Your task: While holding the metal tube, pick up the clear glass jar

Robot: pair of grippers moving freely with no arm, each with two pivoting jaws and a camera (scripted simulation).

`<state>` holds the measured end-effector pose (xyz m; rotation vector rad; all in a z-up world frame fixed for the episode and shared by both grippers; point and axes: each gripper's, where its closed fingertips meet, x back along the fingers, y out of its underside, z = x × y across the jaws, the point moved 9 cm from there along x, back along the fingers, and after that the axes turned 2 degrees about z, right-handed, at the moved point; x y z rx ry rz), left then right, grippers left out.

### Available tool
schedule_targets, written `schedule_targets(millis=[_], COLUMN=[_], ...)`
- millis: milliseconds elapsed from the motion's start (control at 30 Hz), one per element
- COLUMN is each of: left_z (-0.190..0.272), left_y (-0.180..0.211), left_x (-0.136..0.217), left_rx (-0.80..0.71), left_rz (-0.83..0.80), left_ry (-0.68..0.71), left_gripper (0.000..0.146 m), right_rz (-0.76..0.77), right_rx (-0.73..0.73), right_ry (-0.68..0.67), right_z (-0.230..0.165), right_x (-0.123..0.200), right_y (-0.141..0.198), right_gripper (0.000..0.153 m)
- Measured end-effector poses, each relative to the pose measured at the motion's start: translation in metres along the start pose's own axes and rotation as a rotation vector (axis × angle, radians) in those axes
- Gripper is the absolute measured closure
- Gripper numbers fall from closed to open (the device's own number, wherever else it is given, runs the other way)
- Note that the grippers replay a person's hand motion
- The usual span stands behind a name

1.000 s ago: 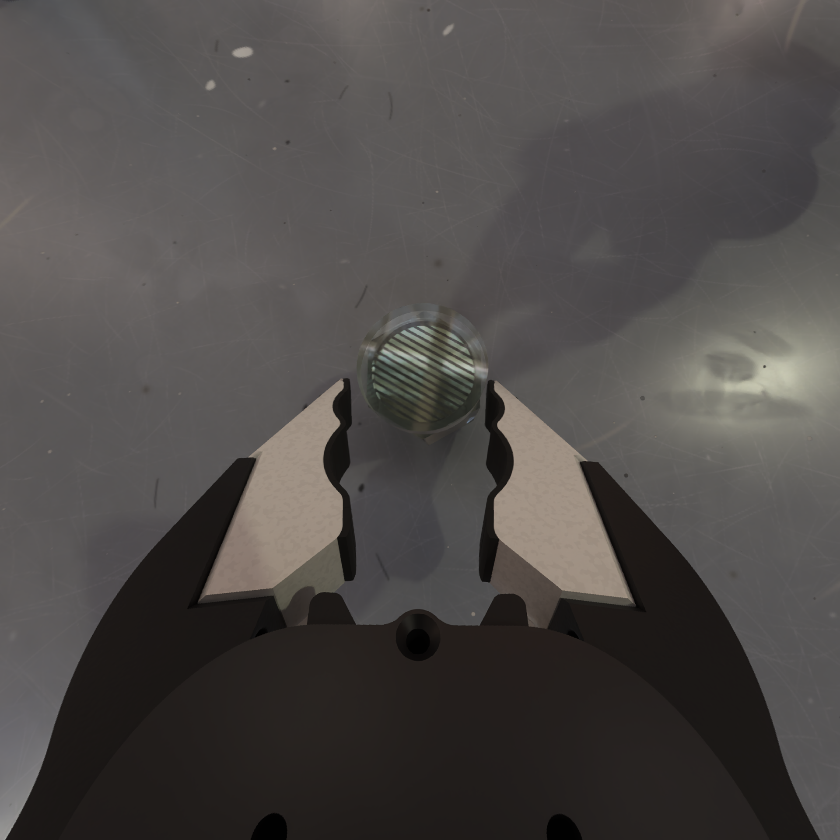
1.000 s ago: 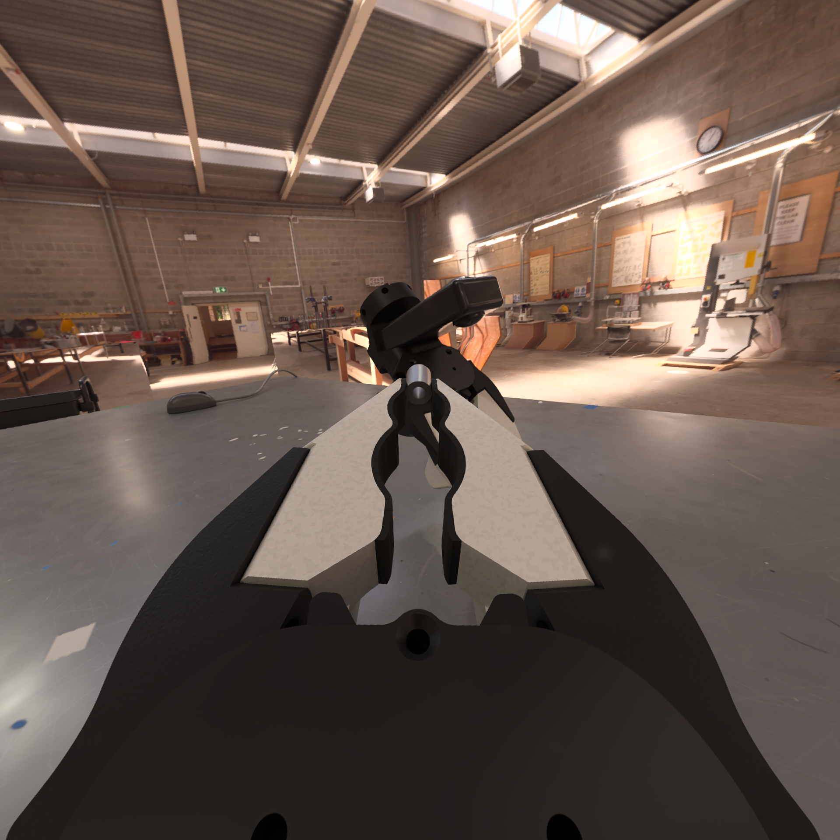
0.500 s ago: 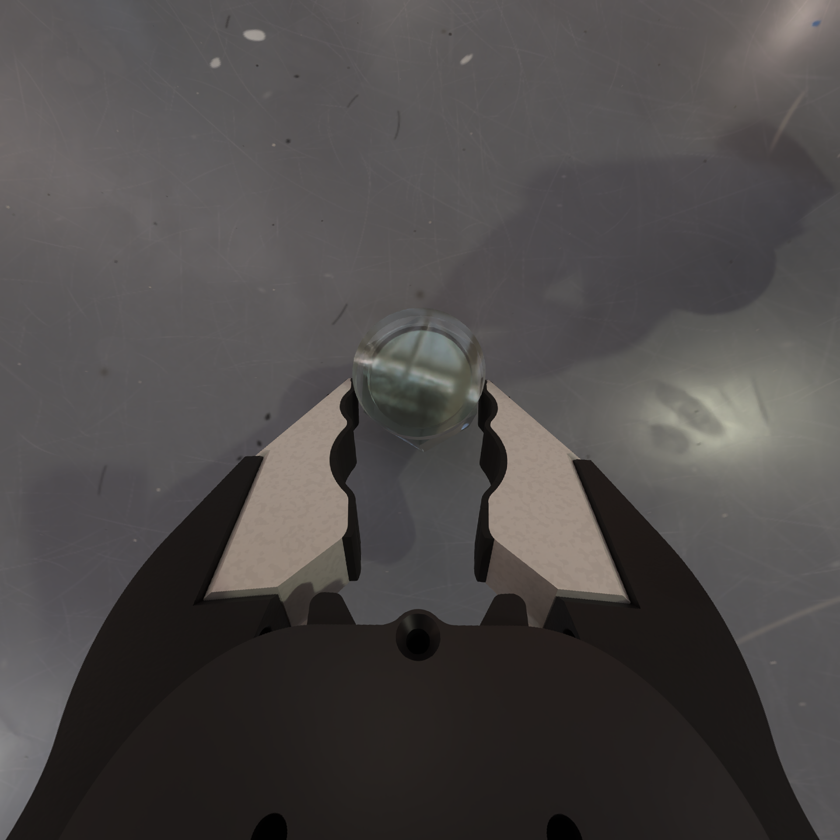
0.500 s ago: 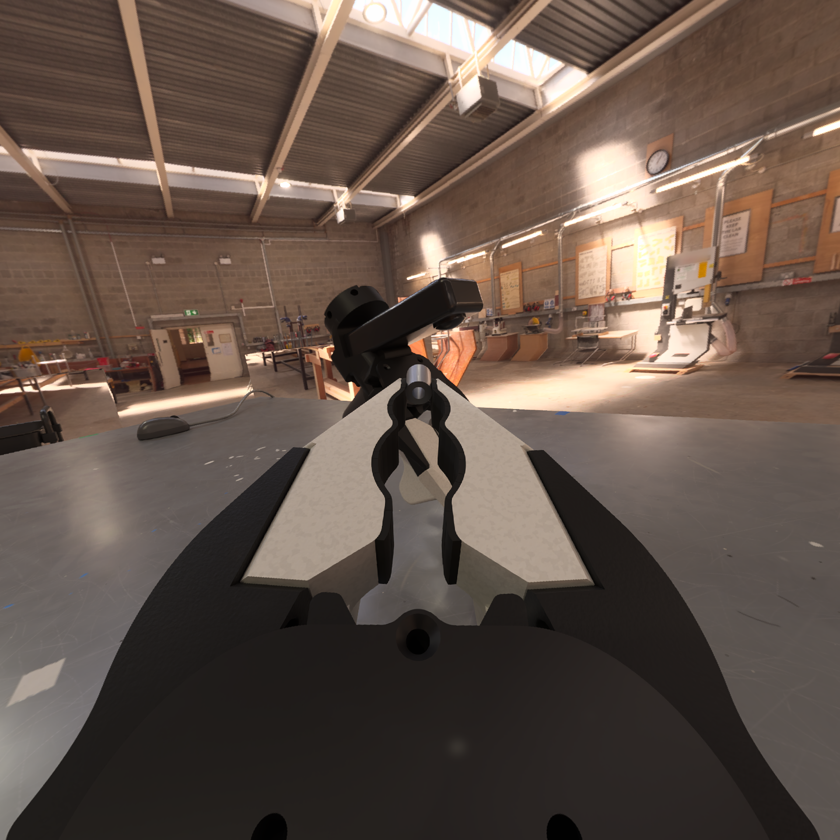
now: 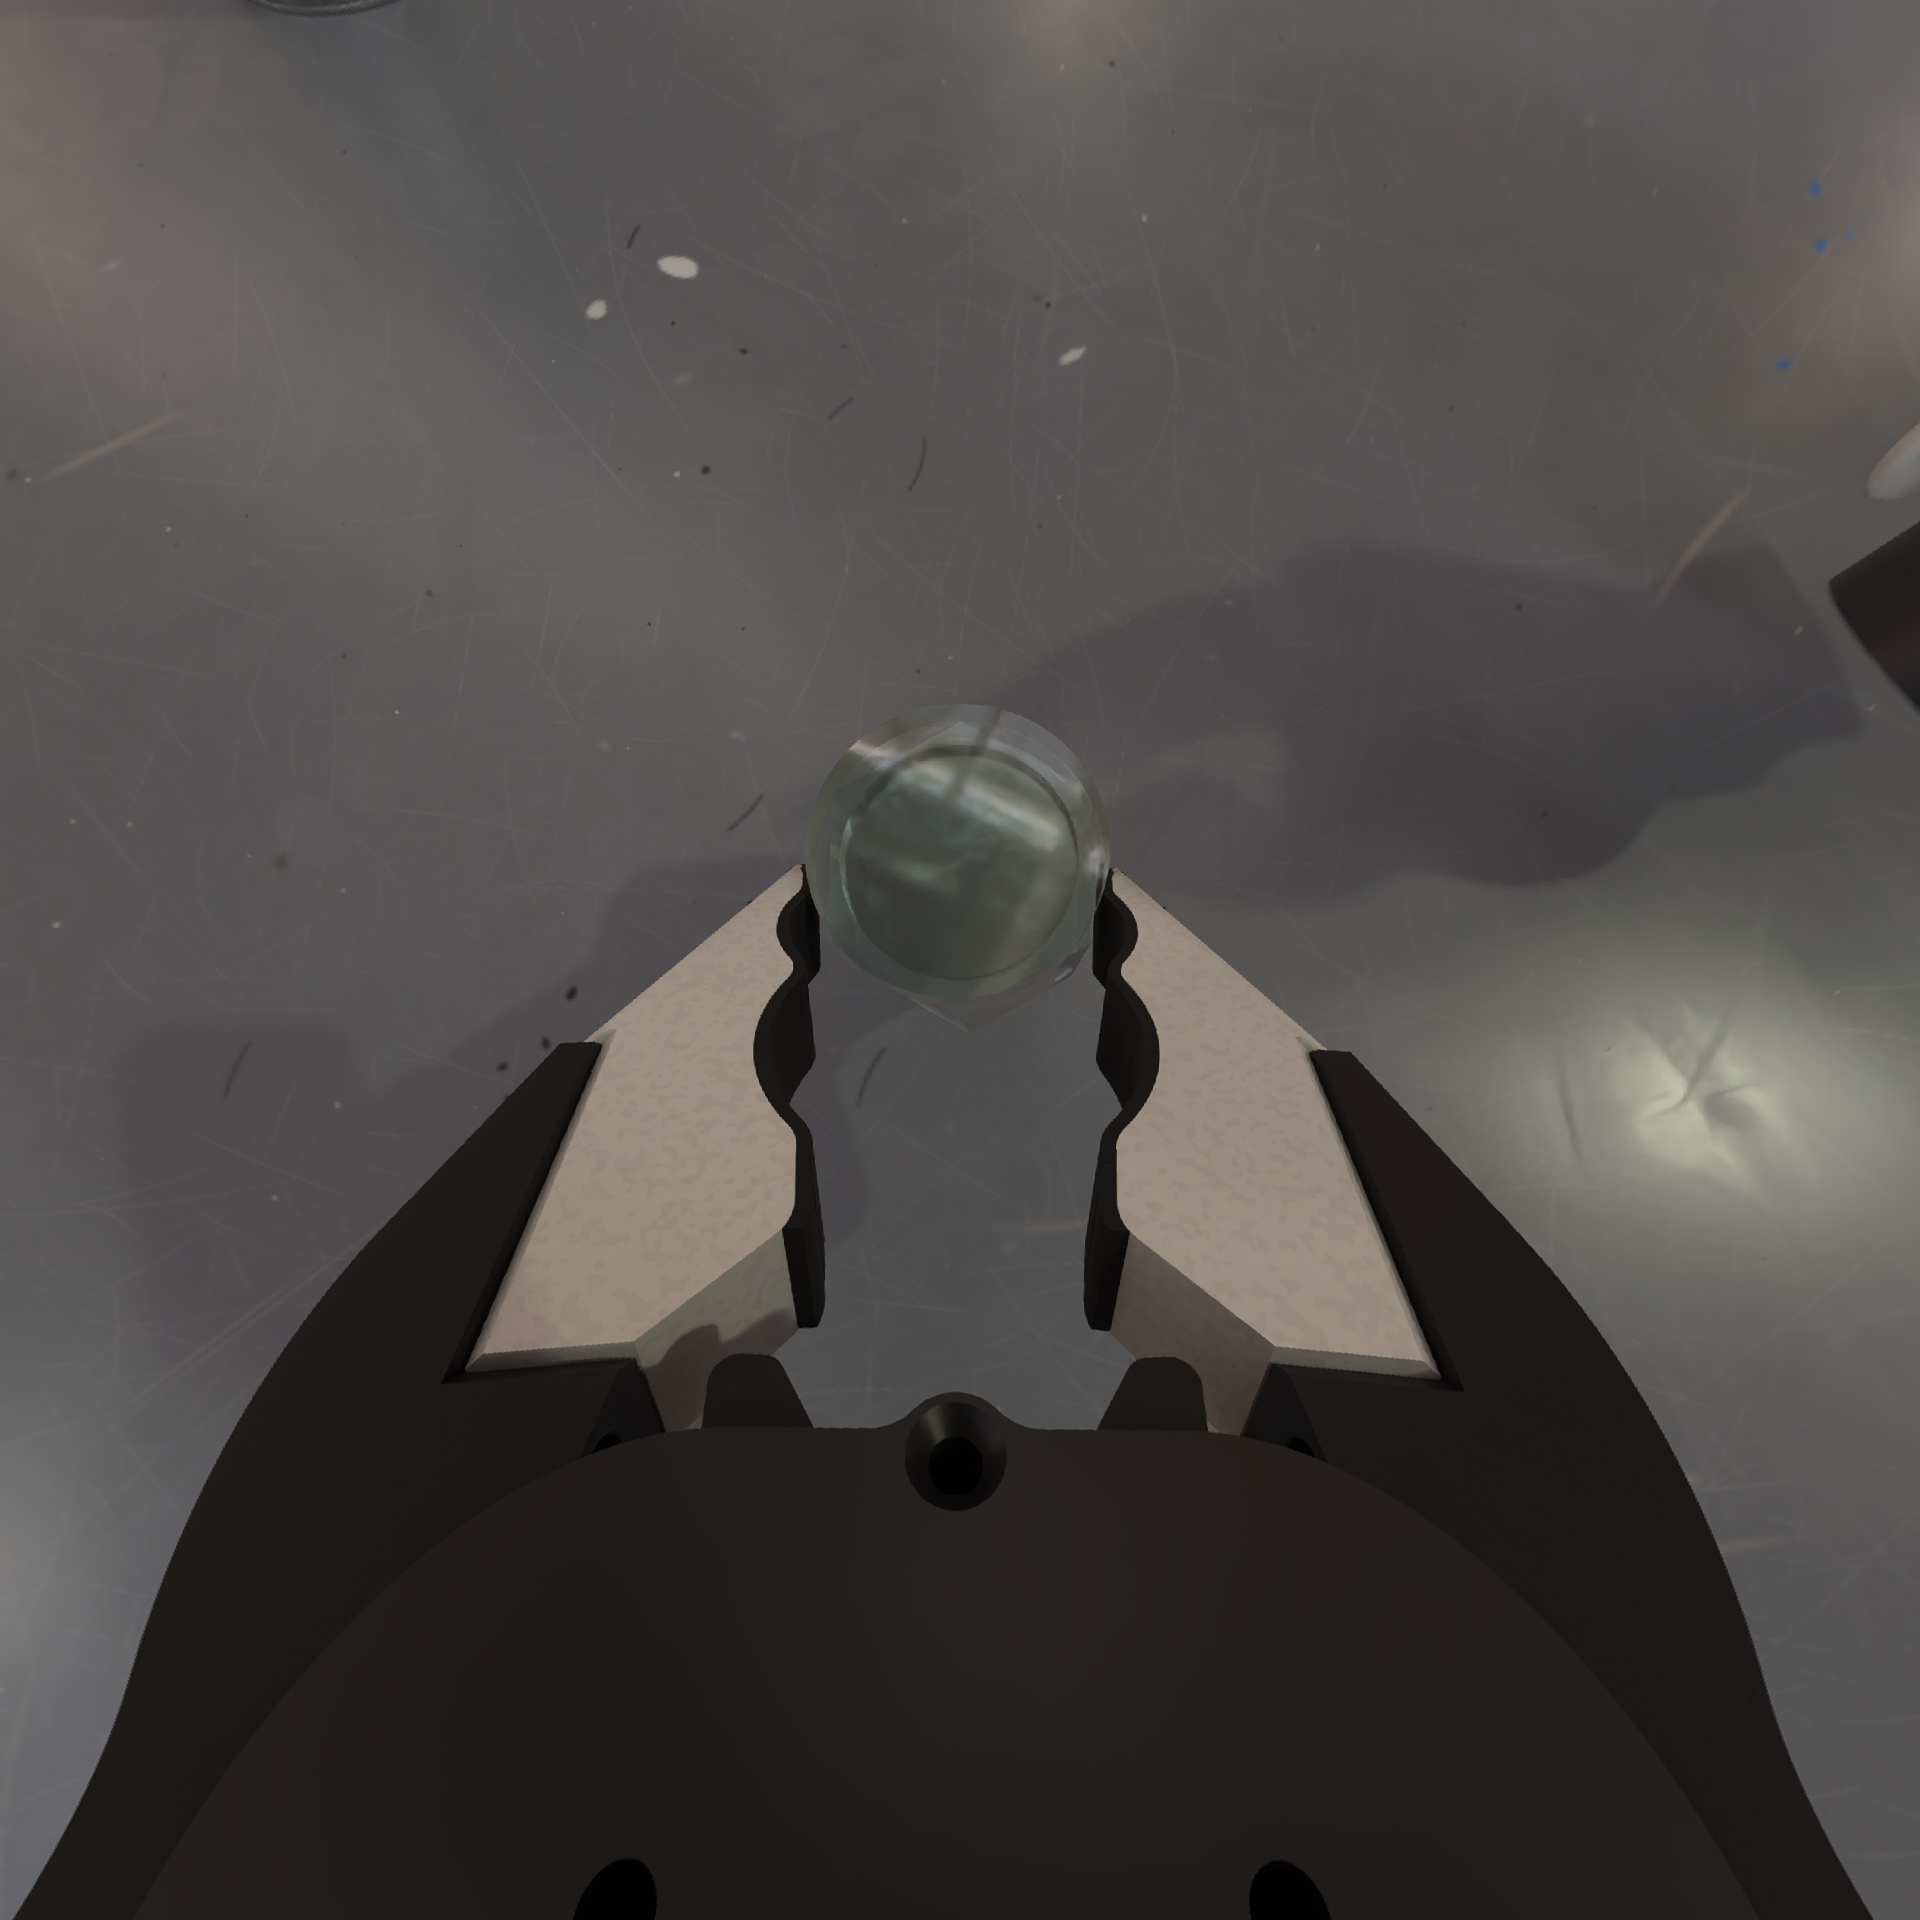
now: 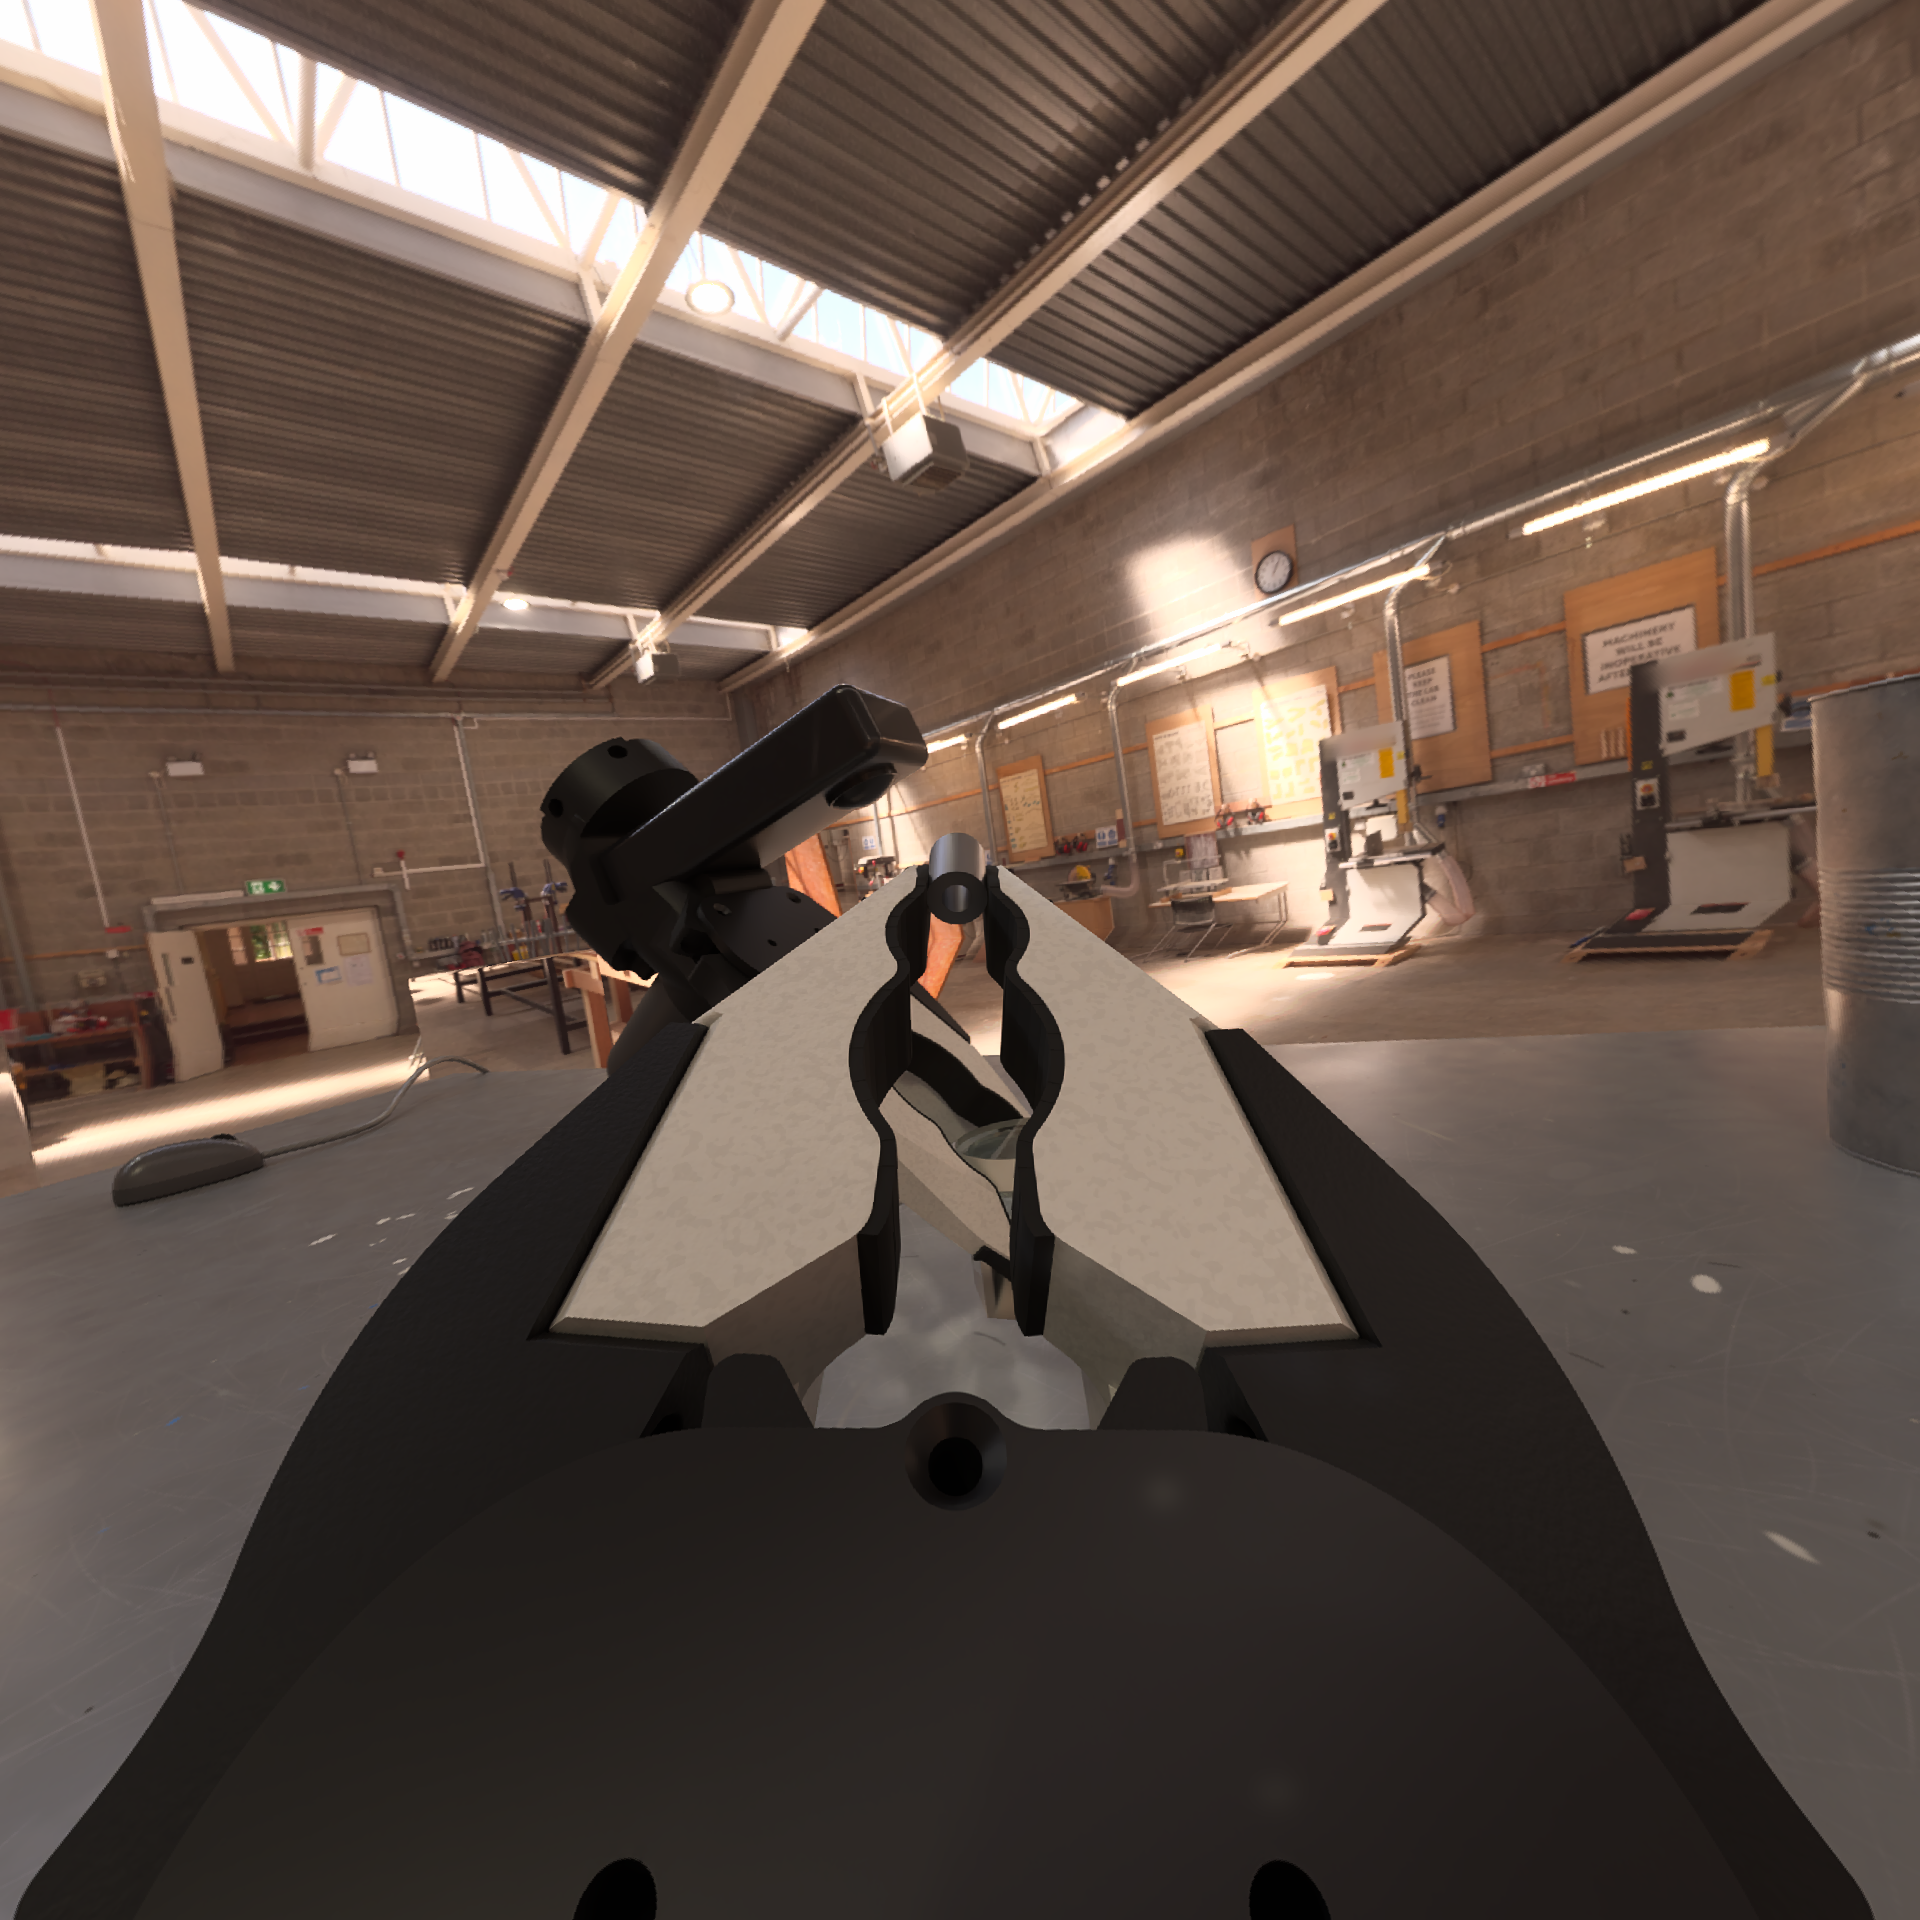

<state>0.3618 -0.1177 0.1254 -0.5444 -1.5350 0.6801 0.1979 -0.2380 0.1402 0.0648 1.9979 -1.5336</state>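
In the left wrist view, my left gripper [image 5: 956, 888] points down at the grey table [image 5: 416, 520] and is shut on the clear glass jar [image 5: 956, 852]. Both fingertips press the jar's sides, and I see the jar from above as a round glassy disc. In the right wrist view, my right gripper [image 6: 958, 883] is shut on the short metal tube [image 6: 957, 878], held at the fingertips with its open end towards the camera. Beyond it the left gripper [image 6: 727, 831] shows as a dark body. Part of the jar [image 6: 987, 1143] shows through the gap between my right fingers.
A tall metal drum [image 6: 1870, 935] stands on the table at the right. A grey low object with a cable [image 6: 187, 1164] lies at the far left. A dark part [image 5: 1886, 613] enters the left wrist view at the right edge.
The left fingers have closed from a wider gap onto the jar. The table now looks farther below and has shifted in the left wrist view. The right view has tilted upward with the tube still held.
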Motion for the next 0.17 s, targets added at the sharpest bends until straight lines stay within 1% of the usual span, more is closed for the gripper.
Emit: schedule_targets(millis=[167], left_z=[0.017], left_y=[0.004], left_x=[0.008], left_rx=[0.082], left_rz=[0.045], left_ry=[0.003], left_gripper=[0.093], right_rz=[0.007], right_rx=[0.018], right_ry=[0.013], right_z=[0.001], right_x=[0.001], right_y=[-0.001], right_gripper=[0.143])
